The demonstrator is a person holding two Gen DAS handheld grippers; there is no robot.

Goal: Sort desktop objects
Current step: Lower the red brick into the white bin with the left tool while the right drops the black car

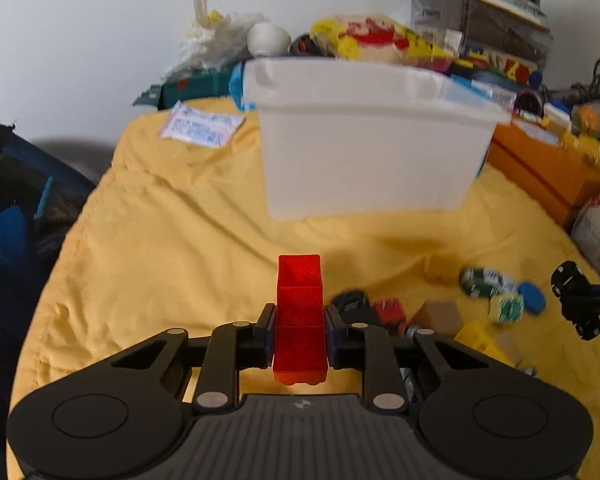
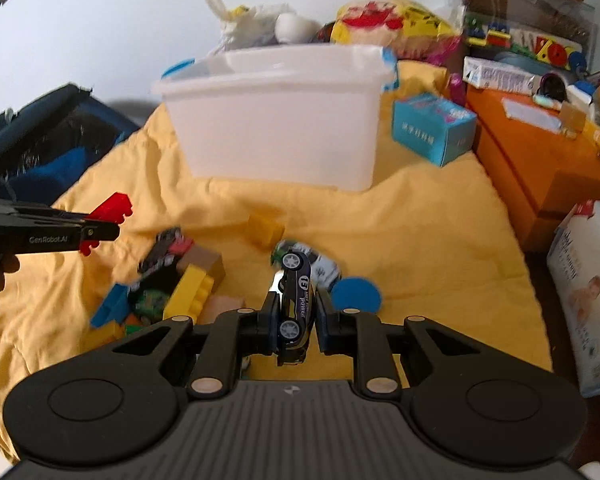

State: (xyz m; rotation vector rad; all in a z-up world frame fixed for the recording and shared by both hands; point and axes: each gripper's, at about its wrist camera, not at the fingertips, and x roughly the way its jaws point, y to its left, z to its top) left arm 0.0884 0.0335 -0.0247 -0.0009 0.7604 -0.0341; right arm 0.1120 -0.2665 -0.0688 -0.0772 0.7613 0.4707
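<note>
Blur smears the toy pile (image 2: pixel 168 280) at eight o'clock on the yellow cloth (image 2: pixel 420 240). Left claw (image 1: pixel 299 320) clamps a translucent red brick (image 1: pixel 299 304); right claw (image 2: pixel 296 312) pinches a dark toy car (image 2: pixel 296 304), white bin (image 2: pixel 276 120) at twelve o'clock.

Bright daylight, motion blur, fisheye edges

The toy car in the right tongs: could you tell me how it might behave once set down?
The toy car has free wheels, so it would probably roll on a hard floor. The rumpled yellow cloth should slow it. It looks hard and glossy, so it may slip in the right tongs.
</note>
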